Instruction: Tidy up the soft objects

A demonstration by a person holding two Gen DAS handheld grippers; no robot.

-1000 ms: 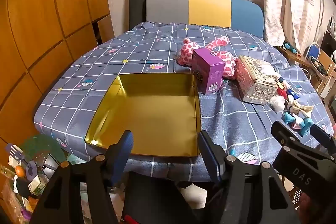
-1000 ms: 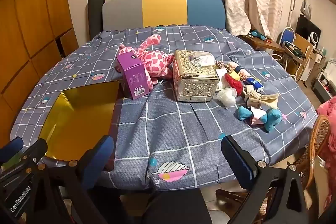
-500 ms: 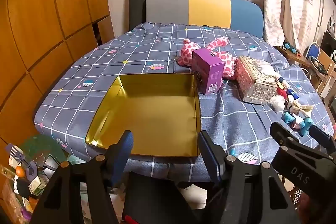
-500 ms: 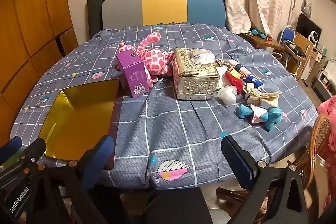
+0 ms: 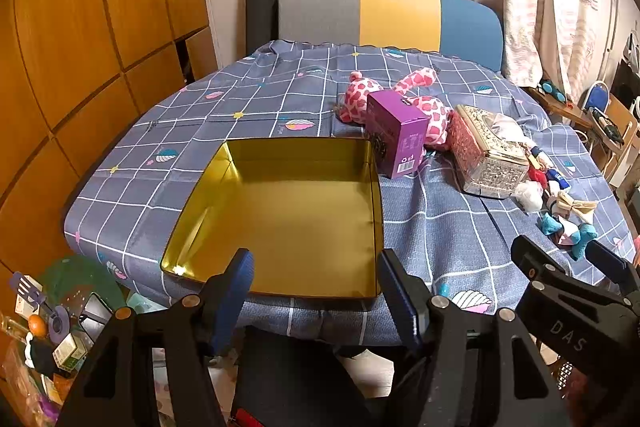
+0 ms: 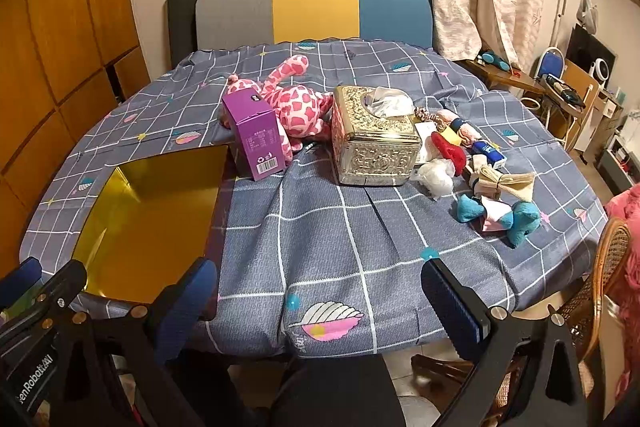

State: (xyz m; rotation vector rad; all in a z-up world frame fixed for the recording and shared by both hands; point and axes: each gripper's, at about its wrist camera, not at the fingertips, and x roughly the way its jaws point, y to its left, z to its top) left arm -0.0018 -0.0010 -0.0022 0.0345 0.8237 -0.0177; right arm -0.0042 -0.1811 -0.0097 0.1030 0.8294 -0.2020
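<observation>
Progress at this moment appears nil: the shallow square gold-coloured metal tin (image 5: 288, 211) at the near left of the blue checked tablecloth (image 6: 340, 239) holds nothing, and, if it is the intended container, every soft item is yet to go in. The pink-and-white spotted plush toy (image 6: 296, 103) lies mid-table behind the upright purple cardboard box (image 6: 256, 135), touching it, just beside the ornate silver metal tissue box (image 6: 376, 143). To the right of the tissue box sits a loose cluster of small fabric pieces (image 6: 460, 155), with a cream ribbon bow (image 6: 508, 183) and a teal-and-pink fabric bow (image 6: 500, 215) nearest the table's right edge. The left gripper (image 5: 316, 291) hangs off the near edge in front of the tin, fingers apart and holding nothing. The right gripper (image 6: 320, 303) hangs off the near edge further right, fingers wide apart, likewise holding nothing. Neither touches any item. Judged from this layout, the sorting has not begun; the hard boxes probably stay out.
</observation>
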